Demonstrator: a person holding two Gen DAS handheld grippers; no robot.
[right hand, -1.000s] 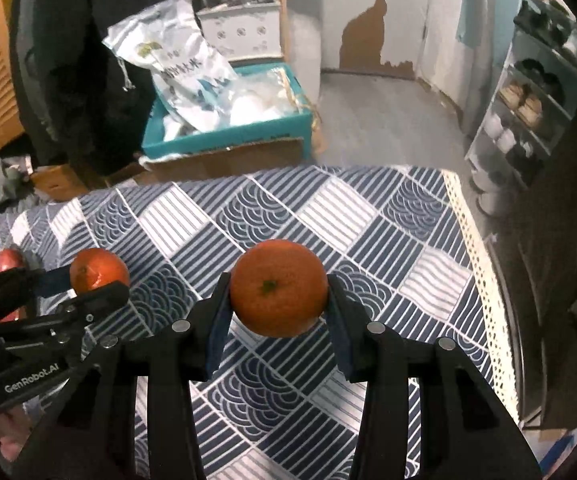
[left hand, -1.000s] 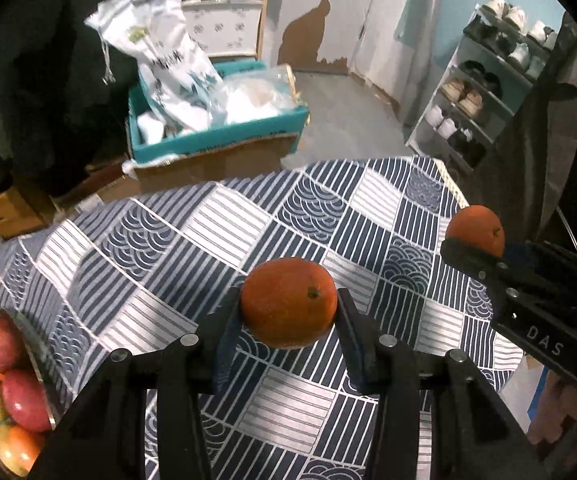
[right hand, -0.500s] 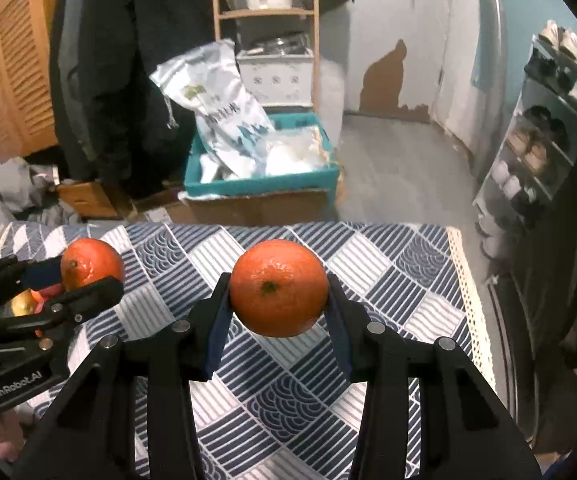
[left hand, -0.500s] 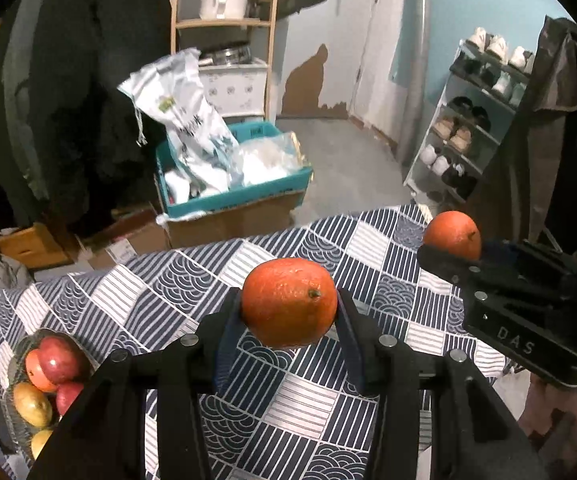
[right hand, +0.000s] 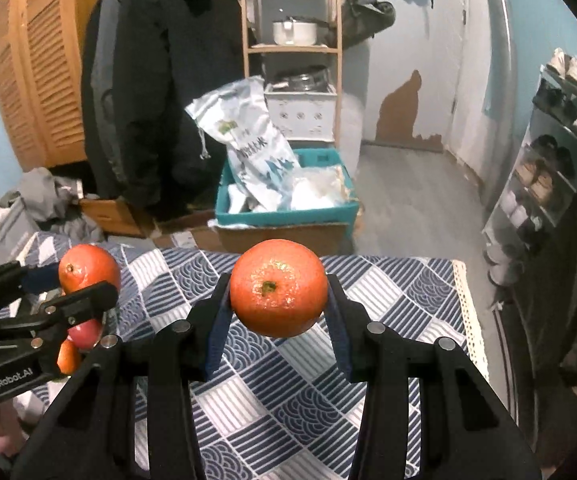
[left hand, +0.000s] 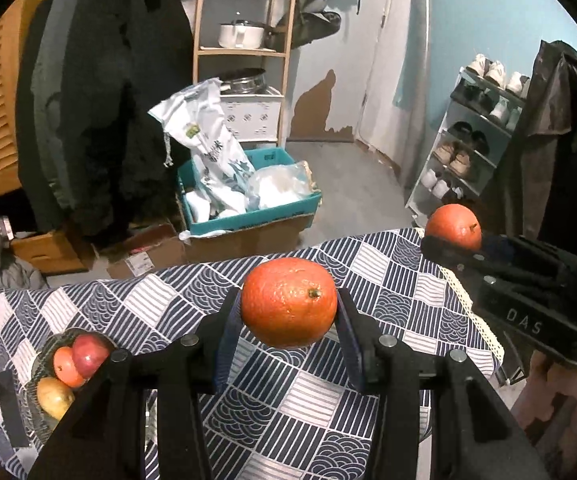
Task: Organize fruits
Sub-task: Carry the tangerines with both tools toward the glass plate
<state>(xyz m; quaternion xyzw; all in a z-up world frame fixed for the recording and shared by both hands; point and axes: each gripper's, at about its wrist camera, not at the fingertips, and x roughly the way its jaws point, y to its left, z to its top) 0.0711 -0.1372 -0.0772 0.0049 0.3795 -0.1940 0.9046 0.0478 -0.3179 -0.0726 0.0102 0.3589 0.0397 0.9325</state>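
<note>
My left gripper [left hand: 288, 312] is shut on an orange [left hand: 288, 306] and holds it well above the table. My right gripper [right hand: 278, 292] is shut on a second orange [right hand: 278, 288], also high above the table. Each gripper shows in the other's view: the right one with its orange [left hand: 453, 226] at the right, the left one with its orange [right hand: 88, 268] at the left. A dark wire bowl [left hand: 42, 364] at the table's left holds a red apple [left hand: 88, 354], an orange fruit [left hand: 64, 366] and a yellow fruit [left hand: 54, 396].
The table [left hand: 300, 408] has a blue and white patterned cloth. Beyond its far edge stand a teal crate [left hand: 248, 204] with bags on a cardboard box, a wooden shelf [left hand: 244, 52], hanging coats and a shoe rack [left hand: 476, 132] at the right.
Both grippers have risen and tilted up with their oranges still held. More of the room and the fruit bowl have come into view.
</note>
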